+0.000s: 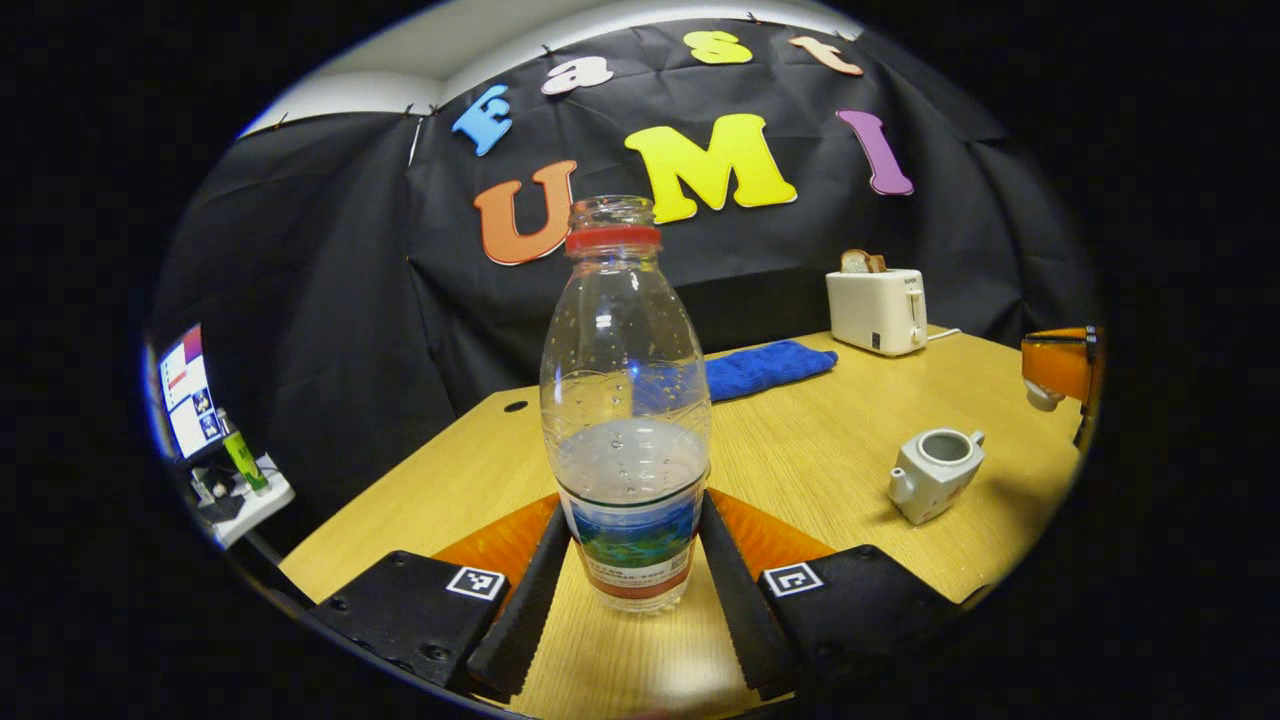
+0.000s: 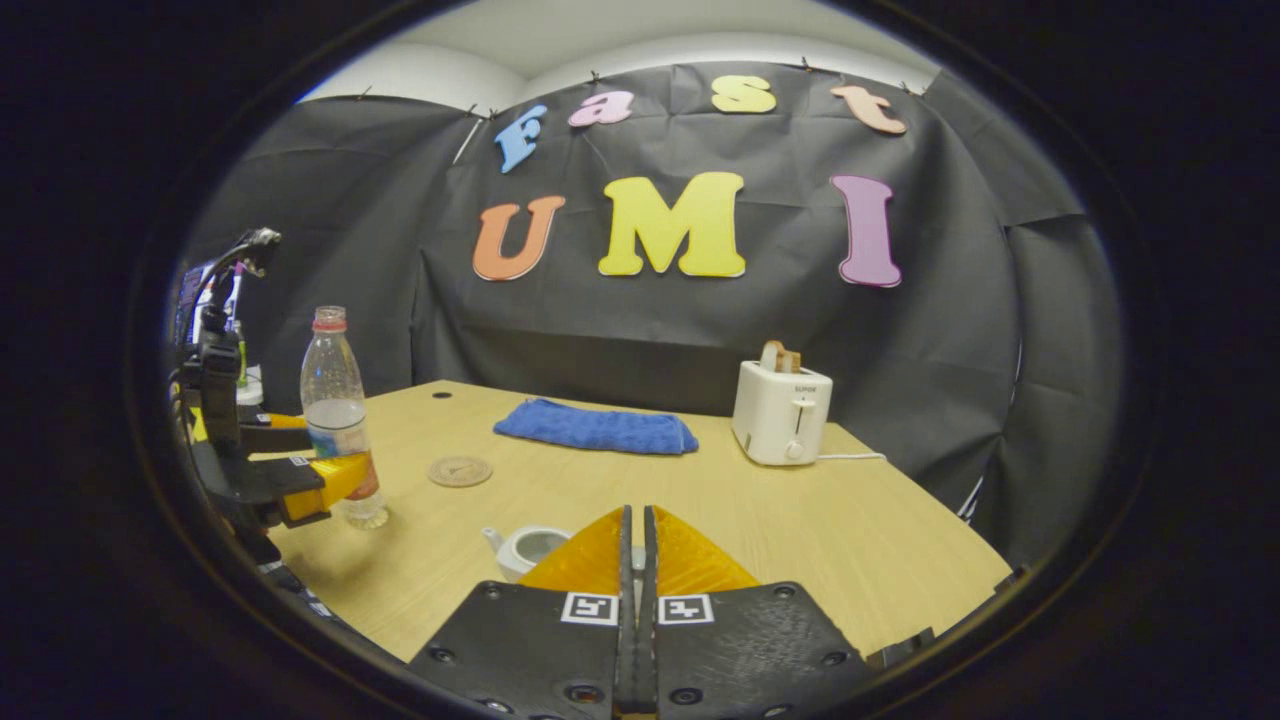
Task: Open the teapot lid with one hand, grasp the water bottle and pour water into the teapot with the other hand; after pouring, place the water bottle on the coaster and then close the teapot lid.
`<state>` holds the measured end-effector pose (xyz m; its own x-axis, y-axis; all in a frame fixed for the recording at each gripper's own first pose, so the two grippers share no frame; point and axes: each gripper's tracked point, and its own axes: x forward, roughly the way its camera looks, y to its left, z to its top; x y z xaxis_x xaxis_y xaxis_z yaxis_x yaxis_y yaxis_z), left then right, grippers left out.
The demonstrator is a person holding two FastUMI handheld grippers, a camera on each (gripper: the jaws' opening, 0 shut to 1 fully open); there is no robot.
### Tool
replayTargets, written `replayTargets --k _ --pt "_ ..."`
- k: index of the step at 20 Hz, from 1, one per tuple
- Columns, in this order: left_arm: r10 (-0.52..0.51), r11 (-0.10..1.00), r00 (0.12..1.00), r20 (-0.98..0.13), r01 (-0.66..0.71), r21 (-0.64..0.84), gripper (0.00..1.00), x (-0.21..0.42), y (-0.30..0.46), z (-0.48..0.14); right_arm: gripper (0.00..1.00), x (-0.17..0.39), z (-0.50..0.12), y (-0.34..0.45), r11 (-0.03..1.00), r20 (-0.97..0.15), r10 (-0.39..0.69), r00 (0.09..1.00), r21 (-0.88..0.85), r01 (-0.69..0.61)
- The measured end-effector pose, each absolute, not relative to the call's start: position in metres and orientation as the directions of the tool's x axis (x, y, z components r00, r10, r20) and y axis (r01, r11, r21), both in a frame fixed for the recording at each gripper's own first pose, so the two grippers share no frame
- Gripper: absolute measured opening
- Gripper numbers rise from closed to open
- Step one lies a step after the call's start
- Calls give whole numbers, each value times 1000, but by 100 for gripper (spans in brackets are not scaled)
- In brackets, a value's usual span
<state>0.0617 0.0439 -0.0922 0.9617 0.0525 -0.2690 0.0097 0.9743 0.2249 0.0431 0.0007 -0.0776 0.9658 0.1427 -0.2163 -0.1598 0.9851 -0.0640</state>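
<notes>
The left tongs (image 1: 632,590) hold the light, slippery bottle (image 1: 625,400) low; the right tongs (image 2: 636,560) are pressed together.

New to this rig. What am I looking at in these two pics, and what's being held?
No robot: a person holds a two-jaw gripper in each hand, each carrying a fisheye camera looking along its jaws. The left gripper view shows the left gripper with jaws closed around a part-filled, uncapped bottle standing on the table. The right gripper view shows the right gripper, jaws shut, by a lidless teapot. Also there: a coaster, blue towel and toaster.
</notes>
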Motion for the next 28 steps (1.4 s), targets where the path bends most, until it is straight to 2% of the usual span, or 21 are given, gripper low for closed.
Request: replayTargets --k 3,9,14,16,22,28 --pt "89 917 969 -229 10 399 77 62 52 -79 0 42 -73 -8 986 -205 143 968 -59 -158" --pt "139 744 962 -235 55 666 76 68 60 -80 0 38 -75 -27 988 -203 138 969 -44 -150" --pt "157 492 967 -201 100 865 76 72 57 -79 0 35 -77 -43 990 -202 127 971 -32 -136" --pt "158 417 968 -196 114 902 75 76 51 -83 0 35 -79 -48 991 -202 123 972 -25 -131" --pt "143 300 957 -251 200 933 75 80 31 -84 0 32 -85 -61 992 -211 116 971 -19 -123" --pt "117 98 960 -256 245 965 76 70 8 -74 0 31 -87 -72 993 -208 111 972 -15 -117"
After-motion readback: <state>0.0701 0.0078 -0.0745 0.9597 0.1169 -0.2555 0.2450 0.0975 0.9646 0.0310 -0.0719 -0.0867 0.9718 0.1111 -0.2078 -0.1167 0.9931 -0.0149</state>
